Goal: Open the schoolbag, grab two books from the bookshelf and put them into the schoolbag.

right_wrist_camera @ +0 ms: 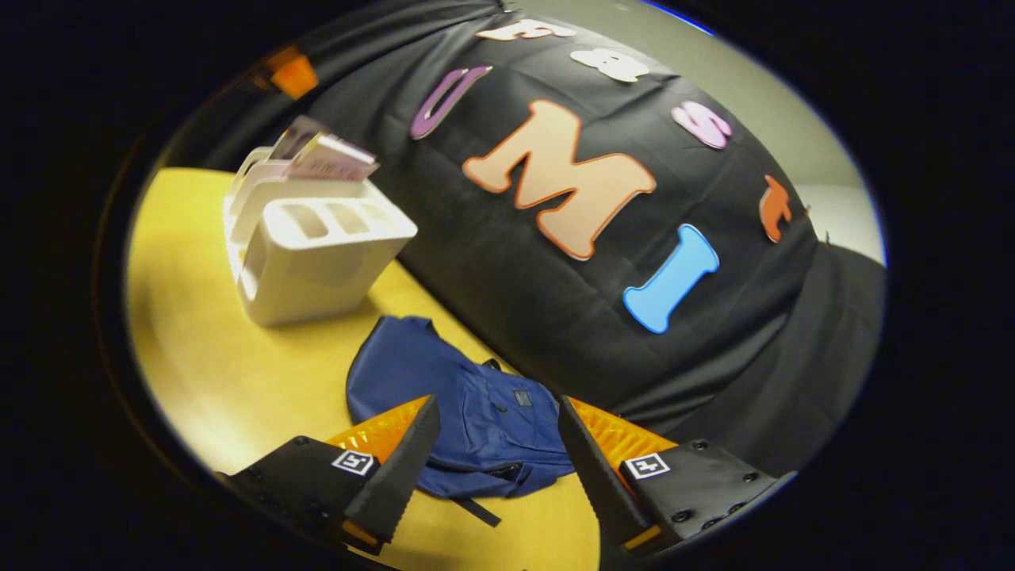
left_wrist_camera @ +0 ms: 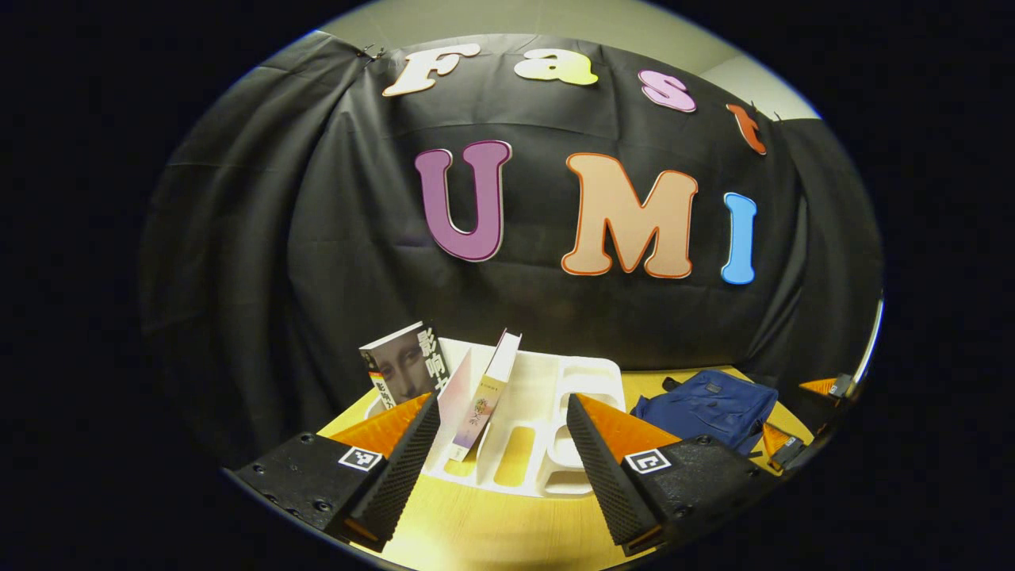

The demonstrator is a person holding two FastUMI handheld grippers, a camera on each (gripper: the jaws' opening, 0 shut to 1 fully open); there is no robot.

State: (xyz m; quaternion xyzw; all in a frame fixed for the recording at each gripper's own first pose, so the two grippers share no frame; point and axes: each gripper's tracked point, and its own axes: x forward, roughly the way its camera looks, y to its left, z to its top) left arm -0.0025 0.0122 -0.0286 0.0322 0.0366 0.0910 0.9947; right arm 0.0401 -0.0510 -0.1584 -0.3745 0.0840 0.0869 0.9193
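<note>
A: In the left gripper view, what was the left gripper [left_wrist_camera: 501, 444] doing?

B: Its fingers were spread wide and pinched nothing. It faced the white bookshelf [left_wrist_camera: 583, 381] on the yellow desk [left_wrist_camera: 492, 531], with two books leaning in the slots: a dark-covered book [left_wrist_camera: 400, 369] at the left and a pale book [left_wrist_camera: 488, 400] beside it. The blue schoolbag [left_wrist_camera: 706, 408] lay on the desk to the right of the shelf.

A: And the right gripper view?

B: The right gripper [right_wrist_camera: 496, 444] had its fingers spread as well, empty, poised just over the schoolbag [right_wrist_camera: 468, 412], which lay flat between shelf and wall. I could not tell whether its zip was shut, though the bag looked closed. The bookshelf [right_wrist_camera: 317, 262] stood well apart, up to the left.

A: So which step?

B: I judged it the first one: opening the bag. The next move called for the right fingers to find the zip pull and nip it, while the left steadied the fabric.
</note>
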